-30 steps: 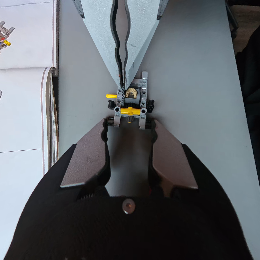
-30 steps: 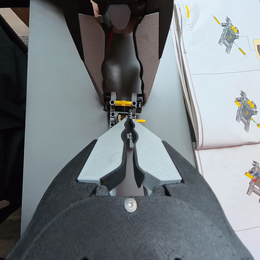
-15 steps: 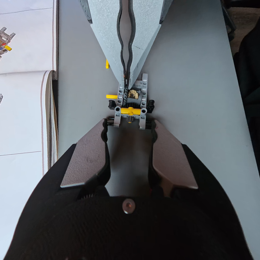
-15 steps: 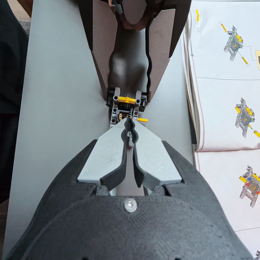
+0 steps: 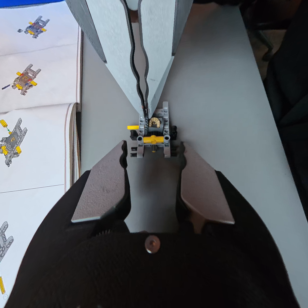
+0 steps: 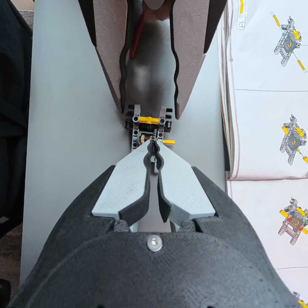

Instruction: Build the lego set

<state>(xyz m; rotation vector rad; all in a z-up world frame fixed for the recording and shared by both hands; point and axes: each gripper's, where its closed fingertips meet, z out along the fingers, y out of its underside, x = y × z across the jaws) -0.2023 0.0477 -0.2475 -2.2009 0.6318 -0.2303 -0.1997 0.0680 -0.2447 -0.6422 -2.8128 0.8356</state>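
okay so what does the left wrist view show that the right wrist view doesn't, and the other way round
Only the left wrist view shows the tan gear from above and the left gripper's black housing. Only the right wrist view shows a red wire between the brown fingers and the grey beam pinched inside the right gripper. Both show the lego assembly, its yellow axle, the instruction booklet and the grey table.

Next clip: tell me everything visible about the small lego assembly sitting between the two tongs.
The lego assembly is a small plastic frame lying flat on the grey table: two light grey holed beams joined by a yellow cross piece, with a tan bevel gear and black gears inside, black pins on both sides, and a yellow axle sticking out sideways. The right tongs are shut on one beam's far end. The left tongs stand open around its near end; contact is unclear.
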